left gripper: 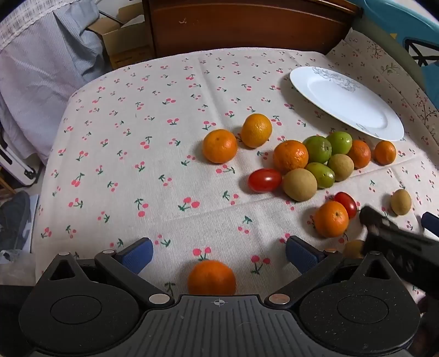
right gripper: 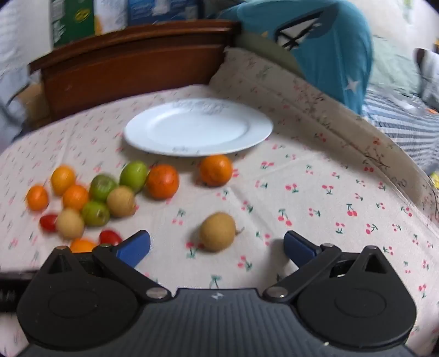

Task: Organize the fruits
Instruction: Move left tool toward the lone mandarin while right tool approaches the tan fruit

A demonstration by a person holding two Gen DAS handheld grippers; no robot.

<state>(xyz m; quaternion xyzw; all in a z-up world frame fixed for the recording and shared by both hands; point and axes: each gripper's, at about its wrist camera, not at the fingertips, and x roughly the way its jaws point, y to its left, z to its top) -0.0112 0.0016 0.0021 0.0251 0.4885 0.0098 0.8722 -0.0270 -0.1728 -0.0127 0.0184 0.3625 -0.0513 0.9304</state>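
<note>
Several oranges, green fruits, brown longans and red cherry tomatoes lie on a cherry-print tablecloth [left gripper: 164, 137]. My left gripper [left gripper: 219, 255] is open, and one orange [left gripper: 211, 277] lies on the cloth between its fingers, close to the body. My right gripper [right gripper: 216, 248] is open with a lone brown longan [right gripper: 217, 231] just ahead between its fingertips; it also shows at the right edge of the left wrist view [left gripper: 395, 222]. A white empty plate [left gripper: 348, 101] sits at the far right, also seen in the right wrist view [right gripper: 197, 127]. The main fruit cluster [left gripper: 310, 164] lies in front of the plate.
A dark wooden headboard [left gripper: 247, 24] stands behind the table. A blue cushion [right gripper: 323, 46] and floral bedding [right gripper: 315, 104] lie to the right. Grey fabric [left gripper: 41, 68] and a cardboard box [left gripper: 123, 38] are at the left. The table edge drops off at the left.
</note>
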